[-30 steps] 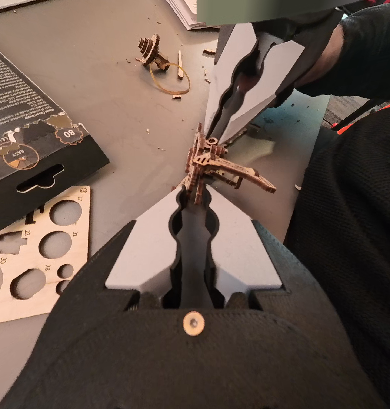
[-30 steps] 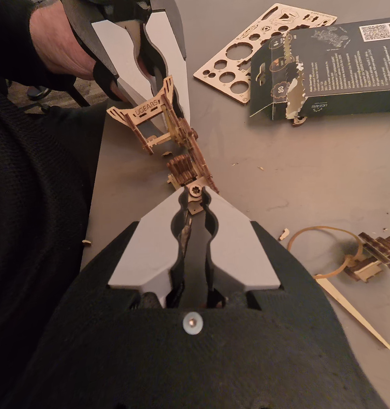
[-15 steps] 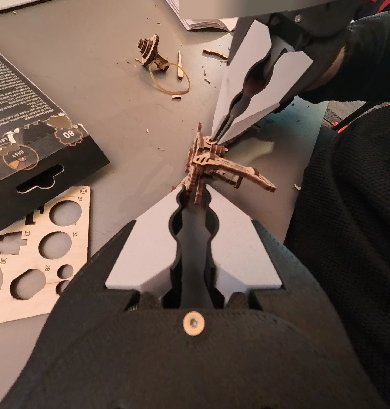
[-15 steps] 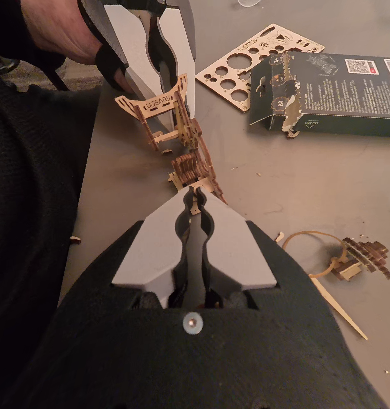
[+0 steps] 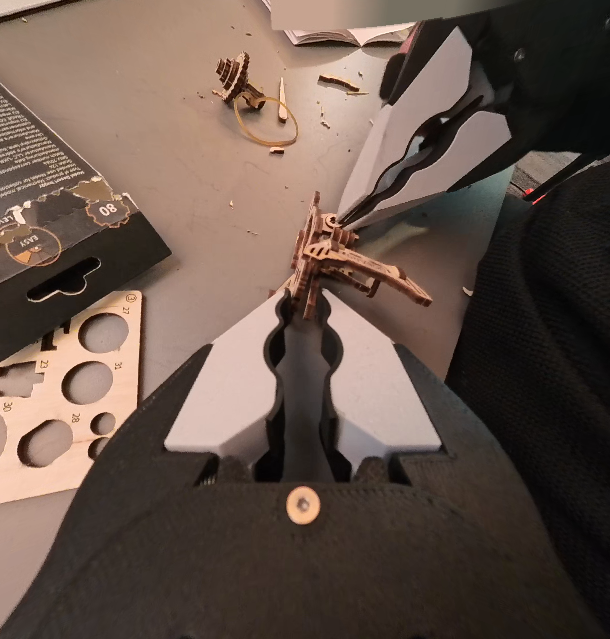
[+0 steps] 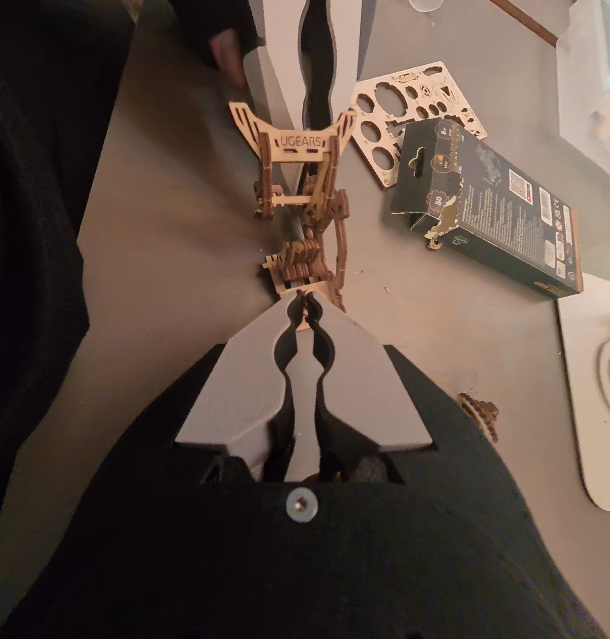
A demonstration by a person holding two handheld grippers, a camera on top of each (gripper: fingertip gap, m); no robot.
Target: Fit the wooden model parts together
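Part-built laser-cut wooden model (image 5: pixel 326 262), held just above grey tabletop (image 5: pixel 165 166), clamped at near end by left gripper (image 5: pixel 305 306). Right gripper (image 6: pixel 305 297), nearly closed, pinching small pale wooden tab (image 6: pixel 305 316) at model's far end. Likely risks: thin plywood snapping under skewed push; tab slipping, dropping beside loose gear stack (image 5: pixel 232 74).

Left wrist view rides low behind its own grey-fingered left gripper (image 5: pixel 305 304), looking forward and down across the grey tabletop (image 5: pixel 165 145), very close in. Right wrist view sits behind the grey-fingered right gripper (image 6: pixel 305 299), aimed the opposite way. Both share the small tan laser-cut wooden model (image 5: pixel 334 262) (image 6: pixel 303 207), each other's gripper, the torn black cardboard box (image 5: pixel 54 228) (image 6: pixel 497 221) and the punched-out plywood sheet (image 5: pixel 54 397) (image 6: pixel 417 103).
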